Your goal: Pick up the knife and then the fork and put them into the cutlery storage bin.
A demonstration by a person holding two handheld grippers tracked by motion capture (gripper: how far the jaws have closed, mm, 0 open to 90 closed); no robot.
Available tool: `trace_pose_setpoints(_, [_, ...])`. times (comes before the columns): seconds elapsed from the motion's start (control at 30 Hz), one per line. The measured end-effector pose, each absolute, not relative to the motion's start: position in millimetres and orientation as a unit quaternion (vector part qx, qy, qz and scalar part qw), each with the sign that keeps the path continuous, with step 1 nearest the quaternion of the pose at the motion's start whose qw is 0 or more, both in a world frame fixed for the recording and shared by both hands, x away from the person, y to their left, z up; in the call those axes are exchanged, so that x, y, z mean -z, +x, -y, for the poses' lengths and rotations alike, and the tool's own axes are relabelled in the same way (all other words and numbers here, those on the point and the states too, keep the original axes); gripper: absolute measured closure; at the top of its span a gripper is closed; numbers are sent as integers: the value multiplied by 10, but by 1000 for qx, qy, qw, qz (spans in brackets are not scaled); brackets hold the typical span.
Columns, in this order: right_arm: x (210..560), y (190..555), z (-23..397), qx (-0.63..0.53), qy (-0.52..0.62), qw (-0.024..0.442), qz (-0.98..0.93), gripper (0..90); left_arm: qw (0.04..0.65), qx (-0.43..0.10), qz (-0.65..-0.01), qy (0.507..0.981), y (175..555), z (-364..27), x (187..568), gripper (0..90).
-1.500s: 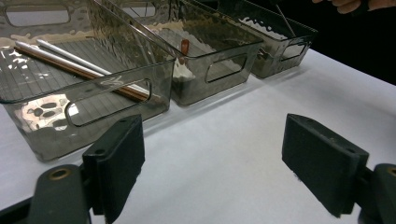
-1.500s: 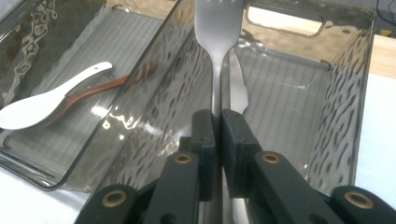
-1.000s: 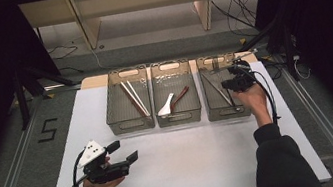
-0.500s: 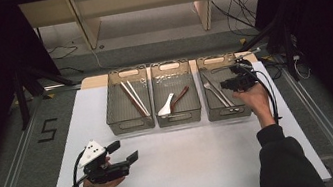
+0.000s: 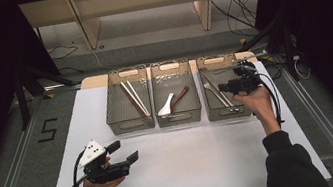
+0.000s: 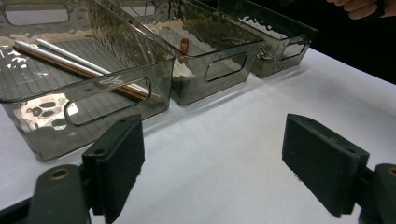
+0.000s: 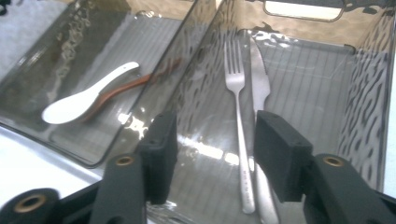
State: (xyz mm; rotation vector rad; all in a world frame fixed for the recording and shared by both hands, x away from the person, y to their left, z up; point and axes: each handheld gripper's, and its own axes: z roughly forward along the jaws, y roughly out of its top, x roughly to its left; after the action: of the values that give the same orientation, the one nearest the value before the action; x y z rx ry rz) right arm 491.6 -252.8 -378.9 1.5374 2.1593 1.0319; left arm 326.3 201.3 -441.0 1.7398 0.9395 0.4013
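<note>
The right gripper [image 7: 212, 154] hovered over the right-hand bin [image 5: 213, 111], its jaws just opening and empty above the fork [image 7: 237, 140] and knife [image 7: 259, 84] lying inside. That placing seemed done. The left gripper [image 5: 123, 152] waited before the bins, jaws spread and empty.

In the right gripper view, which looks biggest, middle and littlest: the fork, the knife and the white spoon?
1 and 2. Fork and knife: both long and side by side, too alike to rank; the knife's lower end is hidden by the gripper.
3. White spoon: shortest, though it lies in the next bin.
</note>
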Motion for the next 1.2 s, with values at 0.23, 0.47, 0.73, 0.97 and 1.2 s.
trace_pose_setpoints(0.23, [3783,4785,2490,-382,529,146,-743,437,533,-168,-394,730,3263,-2010,4411,204])
trace_pose_setpoints(0.47, [3767,4632,2453,-412,516,148,-736,385,532,-167,-395,730,3264,-2011,4413,201])
trace_pose_setpoints(0.73, [3763,4410,2400,-441,494,147,-735,290,533,-166,-396,729,3264,-2005,4414,193])
trace_pose_setpoints(0.97, [3790,4204,2326,-458,474,149,-737,226,533,-166,-394,730,3265,-2005,4414,184])
trace_pose_setpoints(1.2, [3855,3993,2274,-472,457,153,-739,221,534,-167,-393,730,3261,-2013,4412,182])
